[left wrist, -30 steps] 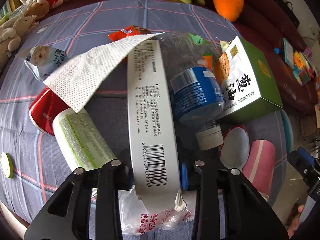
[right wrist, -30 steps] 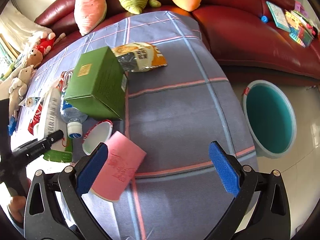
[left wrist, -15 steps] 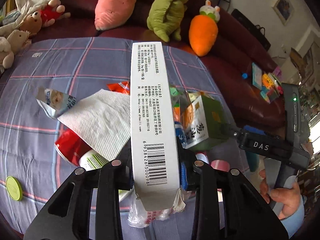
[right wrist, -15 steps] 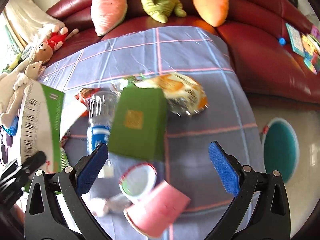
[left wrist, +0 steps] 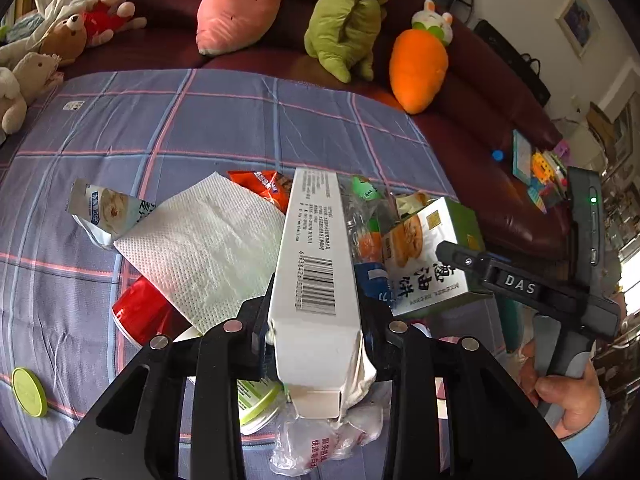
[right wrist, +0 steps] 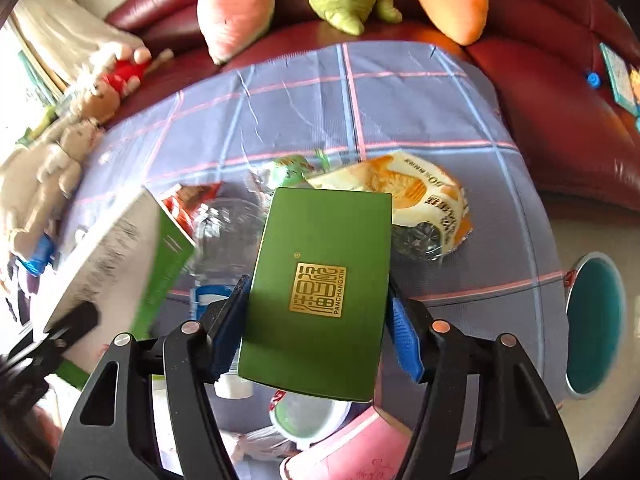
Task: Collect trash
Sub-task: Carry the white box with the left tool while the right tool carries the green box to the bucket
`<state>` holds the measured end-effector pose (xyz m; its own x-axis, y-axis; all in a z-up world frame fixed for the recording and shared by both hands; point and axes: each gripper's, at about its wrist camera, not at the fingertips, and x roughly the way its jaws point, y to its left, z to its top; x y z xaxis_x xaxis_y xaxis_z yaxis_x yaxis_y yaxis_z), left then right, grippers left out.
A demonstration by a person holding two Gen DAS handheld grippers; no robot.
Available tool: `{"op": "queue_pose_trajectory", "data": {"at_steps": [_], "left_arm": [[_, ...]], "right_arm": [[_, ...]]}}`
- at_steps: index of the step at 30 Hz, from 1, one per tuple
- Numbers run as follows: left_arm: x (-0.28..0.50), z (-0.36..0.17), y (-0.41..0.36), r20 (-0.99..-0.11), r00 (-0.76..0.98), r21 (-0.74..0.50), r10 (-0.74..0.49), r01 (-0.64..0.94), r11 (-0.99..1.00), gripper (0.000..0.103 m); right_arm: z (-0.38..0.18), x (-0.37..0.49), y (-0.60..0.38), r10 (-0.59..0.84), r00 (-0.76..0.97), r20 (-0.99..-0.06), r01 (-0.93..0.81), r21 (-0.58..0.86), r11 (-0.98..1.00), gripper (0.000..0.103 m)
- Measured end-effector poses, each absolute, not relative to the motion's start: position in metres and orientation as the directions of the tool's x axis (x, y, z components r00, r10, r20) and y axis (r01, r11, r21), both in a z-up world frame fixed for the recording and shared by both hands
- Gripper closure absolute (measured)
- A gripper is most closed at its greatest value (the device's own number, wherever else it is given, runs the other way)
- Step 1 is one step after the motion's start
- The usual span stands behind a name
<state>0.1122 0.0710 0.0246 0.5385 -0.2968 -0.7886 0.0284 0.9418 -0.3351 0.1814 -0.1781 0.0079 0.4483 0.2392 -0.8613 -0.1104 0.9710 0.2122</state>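
Moved: both hands have shifted since a second ago; the white carton now hangs above the litter, and the right jaws, then wide and empty, now flank the green box.
Left wrist: left gripper (left wrist: 316, 344) clamped on white carton (left wrist: 316, 280), over paper towel (left wrist: 204, 244) and red can (left wrist: 138, 314) on the plaid cloth (left wrist: 240, 120).
Right wrist: right gripper (right wrist: 316, 332) closing, green box (right wrist: 320, 292) between its blue pads (right wrist: 404, 344); whether they press yet, cannot tell. Teal bin (right wrist: 592, 324) on the floor, well right.
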Motion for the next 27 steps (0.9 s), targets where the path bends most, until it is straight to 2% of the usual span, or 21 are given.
{"op": "queue_pose_trajectory", "data": {"at_steps": [6,11,15,17,18,21,27], "left_arm": [[0.109,0.026,0.057,-0.799,0.55,-0.269,-0.241,0.03,0.963,0.071],[0.112,-0.008,0.052,-0.867,0.458,-0.219,-0.197,0.007,0.976,0.07],[0.118,-0.029,0.047,-0.898,0.413,-0.175,-0.153,-0.015,0.985,0.061],[0.121,-0.035,0.048,-0.905,0.401,-0.164,-0.142,-0.022,0.986,0.063],[0.12,-0.035,0.048,-0.903,0.403,-0.167,-0.145,-0.021,0.986,0.068],[0.111,-0.02,0.047,-0.89,0.442,-0.137,-0.114,-0.02,0.99,0.07],[0.089,0.047,0.036,-0.814,0.558,-0.179,-0.161,0.024,0.984,0.07]], "right_arm": [[0.035,0.164,-0.197,0.257,0.501,-0.827,-0.117,0.229,0.966,0.042],[0.038,0.153,-0.212,0.288,0.498,-0.818,-0.114,0.268,0.957,0.042],[0.036,0.147,-0.217,0.301,0.495,-0.815,-0.11,0.286,0.952,0.042],[0.038,0.142,-0.22,0.308,0.502,-0.809,-0.11,0.293,0.95,0.042],[0.041,0.139,-0.223,0.311,0.51,-0.802,-0.11,0.298,0.948,0.042],[0.049,0.133,-0.235,0.321,0.534,-0.783,-0.108,0.313,0.944,0.042],[0.065,0.122,-0.267,0.329,0.592,-0.735,-0.091,0.345,0.934,0.042]]}}
